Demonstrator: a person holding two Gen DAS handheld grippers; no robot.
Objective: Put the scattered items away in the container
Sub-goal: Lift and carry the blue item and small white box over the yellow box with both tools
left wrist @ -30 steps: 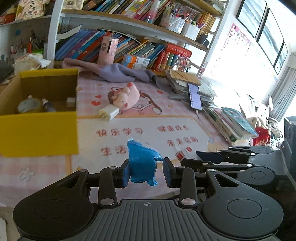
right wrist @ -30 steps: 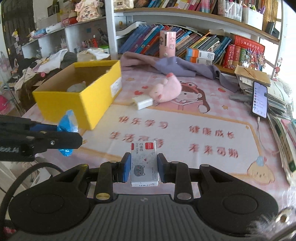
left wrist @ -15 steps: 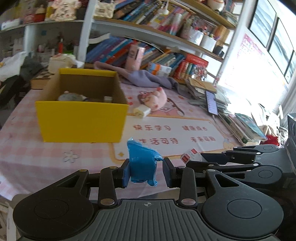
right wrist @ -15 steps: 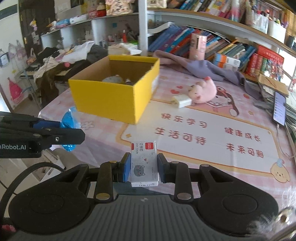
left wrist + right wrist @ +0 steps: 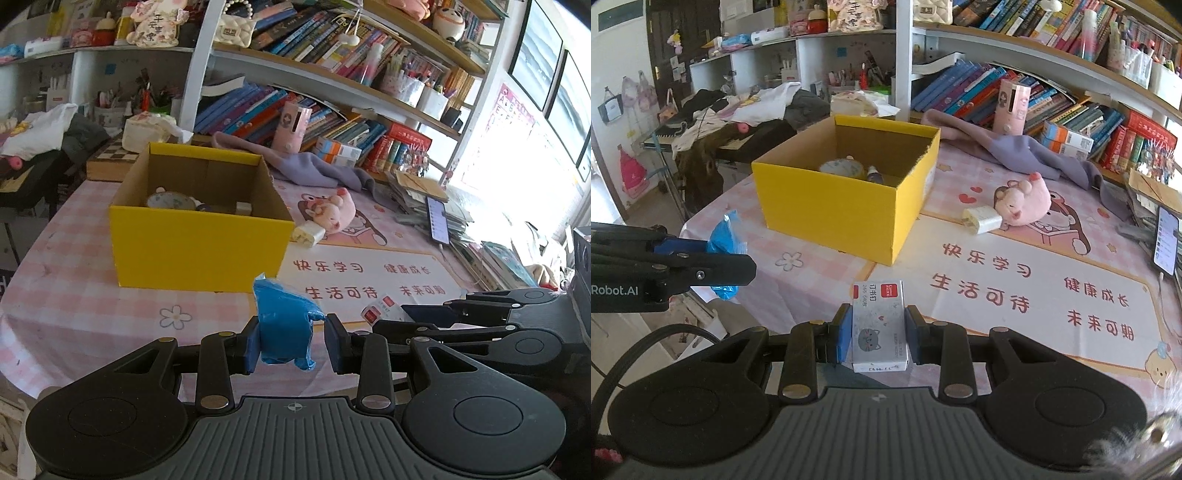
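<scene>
The yellow box (image 5: 849, 192) sits ahead of both my jaws, open-topped for dropping things in. My right gripper (image 5: 875, 334) clamps the staple box (image 5: 879, 325); my left gripper (image 5: 291, 341) pinches a blue bag (image 5: 284, 328). Charger (image 5: 982, 220) and plush pig (image 5: 1025, 203) lie beyond on the table (image 5: 74, 288).

Yellow box (image 5: 199, 254) matt cardboard; blue packet (image 5: 284, 332) crinkly glossy plastic; pink toy (image 5: 1025, 203) plush.

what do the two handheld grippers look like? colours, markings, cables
Both alike: black bodies, ribbed grey top plate with small crosshair mark, silver pivot bolts, black fingers with blue pads. Left gripper shows white "Robot.AI" lettering and a black cable in the right wrist view. Right gripper matches.
</scene>
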